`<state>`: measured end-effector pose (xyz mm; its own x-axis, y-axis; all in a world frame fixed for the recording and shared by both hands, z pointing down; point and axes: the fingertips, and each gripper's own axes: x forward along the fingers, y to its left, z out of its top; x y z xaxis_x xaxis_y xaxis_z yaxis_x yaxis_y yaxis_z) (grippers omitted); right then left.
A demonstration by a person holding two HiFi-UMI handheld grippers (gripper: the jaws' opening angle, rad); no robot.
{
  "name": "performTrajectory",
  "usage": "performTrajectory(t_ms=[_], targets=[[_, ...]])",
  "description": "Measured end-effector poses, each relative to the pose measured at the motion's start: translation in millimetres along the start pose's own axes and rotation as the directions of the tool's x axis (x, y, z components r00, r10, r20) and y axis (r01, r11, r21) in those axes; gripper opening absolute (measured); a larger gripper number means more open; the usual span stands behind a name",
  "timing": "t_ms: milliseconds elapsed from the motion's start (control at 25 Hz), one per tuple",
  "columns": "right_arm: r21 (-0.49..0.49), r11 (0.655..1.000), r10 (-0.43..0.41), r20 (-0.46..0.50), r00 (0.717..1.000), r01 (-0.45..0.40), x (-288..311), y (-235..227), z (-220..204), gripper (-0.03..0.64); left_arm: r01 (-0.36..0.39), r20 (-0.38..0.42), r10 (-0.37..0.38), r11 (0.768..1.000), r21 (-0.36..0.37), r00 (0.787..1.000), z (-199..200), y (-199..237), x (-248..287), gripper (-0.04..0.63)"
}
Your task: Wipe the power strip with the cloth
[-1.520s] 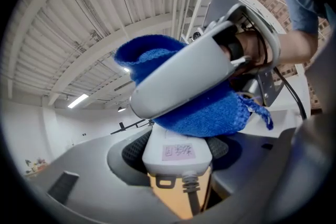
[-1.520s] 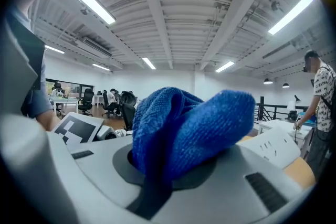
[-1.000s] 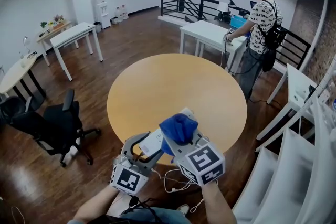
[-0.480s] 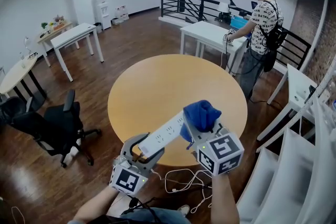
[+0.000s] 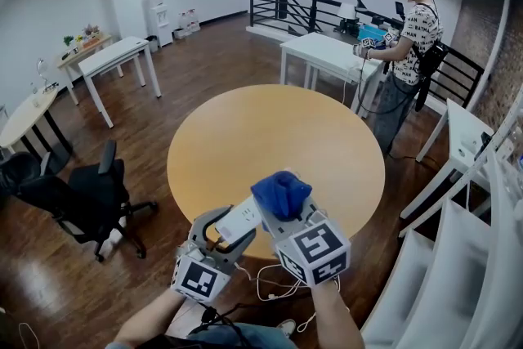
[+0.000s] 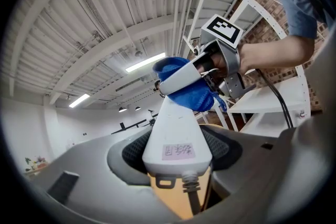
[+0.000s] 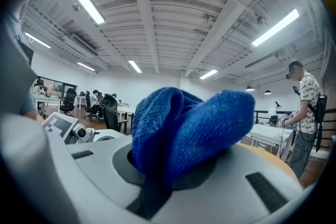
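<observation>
Strip: white, held up over the near edge of your round table, cord end toward you.
Left gripper: your jaws are clamped on the strip's cord end.
Right gripper: your jaws pinch the blue cloth.
Cloth: pressed against the strip's far part, just right of your left gripper.

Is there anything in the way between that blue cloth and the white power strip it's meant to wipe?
Nothing visible stands between them. The blue cloth, clamped in the right tongs, lies right against the far part of the power strip, which the left tongs hold by its cord end.
</observation>
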<state>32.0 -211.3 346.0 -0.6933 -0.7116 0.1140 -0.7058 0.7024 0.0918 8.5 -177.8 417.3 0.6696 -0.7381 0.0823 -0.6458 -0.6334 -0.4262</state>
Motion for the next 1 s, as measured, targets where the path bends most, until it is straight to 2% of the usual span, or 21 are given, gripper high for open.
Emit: performTrajectory(t_ms=[240,440,720,840,1000], targets=[[-0.007,0.995,0.099,-0.043,0.994,-0.1,14.1,38.8,-8.5,0.058,-0.013,-0.004,0.013,1.0,0.008,1.0,-1.6,4.2,-0.2,0.285],[-0.013,0.982,0.187,-0.097,0.977,-0.189,20.6,67.7,-19.0,0.058,-0.022,-0.015,0.022,1.0,0.016,1.0,-2.5,3.5,1.6,0.285],[-0.024,0.973,0.224,-0.116,0.968,-0.228,24.0,84.1,-22.8,0.058,-0.028,-0.013,0.028,1.0,0.006,1.0,-4.2,4.6,2.6,0.285],[-0.031,0.981,0.189,-0.056,0.98,-0.191,19.4,77.0,-14.1,0.058,-0.03,0.003,0.03,0.999,-0.035,1.0,-3.4,8.2,1.7,0.285],[-0.027,0.99,0.143,0.057,0.988,-0.142,2.5,65.3,-2.6,0.058,-0.026,0.03,0.032,0.985,-0.169,0.999,-1.7,18.7,-0.4,0.285]])
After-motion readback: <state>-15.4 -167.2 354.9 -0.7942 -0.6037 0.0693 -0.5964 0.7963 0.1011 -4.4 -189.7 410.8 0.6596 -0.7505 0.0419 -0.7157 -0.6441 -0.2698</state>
